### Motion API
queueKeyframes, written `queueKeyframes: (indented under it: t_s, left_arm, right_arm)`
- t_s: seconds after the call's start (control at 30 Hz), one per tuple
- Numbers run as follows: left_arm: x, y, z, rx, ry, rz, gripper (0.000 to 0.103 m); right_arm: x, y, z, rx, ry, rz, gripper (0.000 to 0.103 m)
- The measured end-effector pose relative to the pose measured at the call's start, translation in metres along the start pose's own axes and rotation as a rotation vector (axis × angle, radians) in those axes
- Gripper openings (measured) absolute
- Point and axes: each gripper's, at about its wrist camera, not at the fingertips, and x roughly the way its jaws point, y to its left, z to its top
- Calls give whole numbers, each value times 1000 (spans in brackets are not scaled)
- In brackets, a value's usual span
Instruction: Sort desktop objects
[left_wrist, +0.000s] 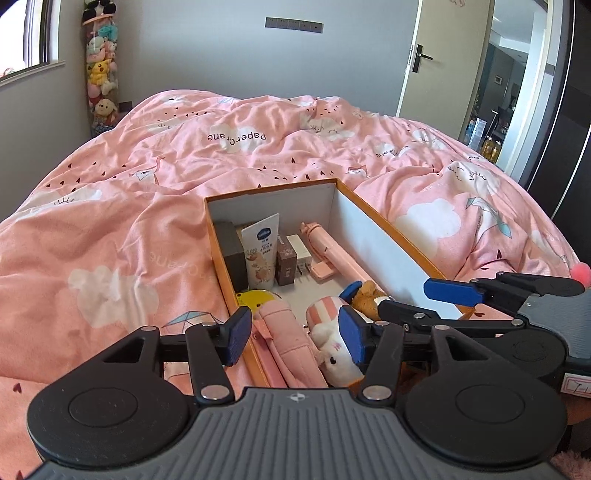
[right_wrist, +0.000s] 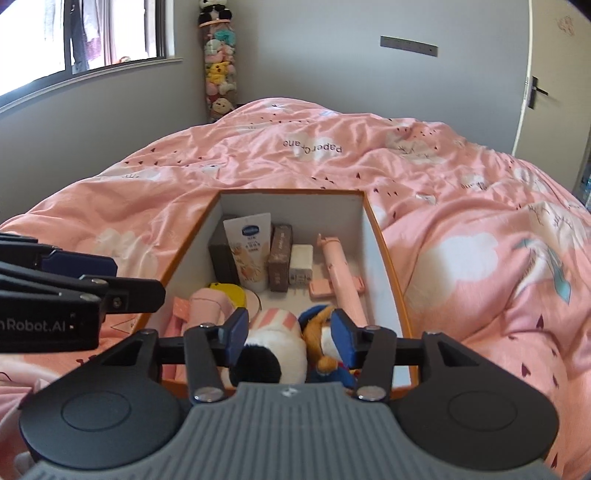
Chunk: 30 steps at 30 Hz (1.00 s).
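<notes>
Box (right_wrist: 384, 243) is where the sorting lands: orange rim, white inside, lid off, sitting on the bed's pink duvet (left_wrist: 110, 236) near its foot edge, right under me.

Left gripper (left_wrist: 293, 334): jaws wide, holding nothing. Left pad hangs outside the box's left wall, right pad over the white-and-pink plush (left_wrist: 334, 347). I'd read that as hovering over the near end, not gripping.

Right gripper (right_wrist: 286, 334): jaws also wide and empty, over the same plush and the blue-and-brown plush (right_wrist: 325, 343) beside it. Pads look just above them; contact can't be confirmed.

Layout makes sense as packing:
- Stiff items stand at the far wall, probably to save floor space: dark block (right_wrist: 221, 258), lotion tube (right_wrist: 251, 251), brown carton (right_wrist: 280, 258), white charger (right_wrist: 301, 264).
- Pink selfie stick (right_wrist: 338, 273) lies lengthwise along the right wall; it looks too long to fit any other way.
- Soft items fill the near end: pink folded umbrella (left_wrist: 284, 339) along the left wall, plushes next to it.
- Yellow round thing (left_wrist: 256, 299) is wedged between the umbrella and the standing row.

Unclear or hidden:
- The box's near wall and near floor are behind my own bodies.
- The yellow item is mostly covered, can't identify it.
- Carton print is too small to read.
- The blue-and-brown plush is half hidden, shape uncertain.
- No loose items visible on the duvet, so the sort looks near done, judging from these two views only.
</notes>
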Motion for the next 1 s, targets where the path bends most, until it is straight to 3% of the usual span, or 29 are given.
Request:
queueKeyframes:
  t_s: [0.17,0.53,1.0]
  left_arm:
    - [4,3,-12,-33,1,19,61]
    - [22,10,-29,-91,104,59,62]
    - [29,14,-34,-131,146,67,61]
  right_arm:
    - [0,8,-11,-17,-29,-46,54]
    - [15,9,-27,-14,21,-39,57]
    - [19,12,-32,-33,5,-58,60]
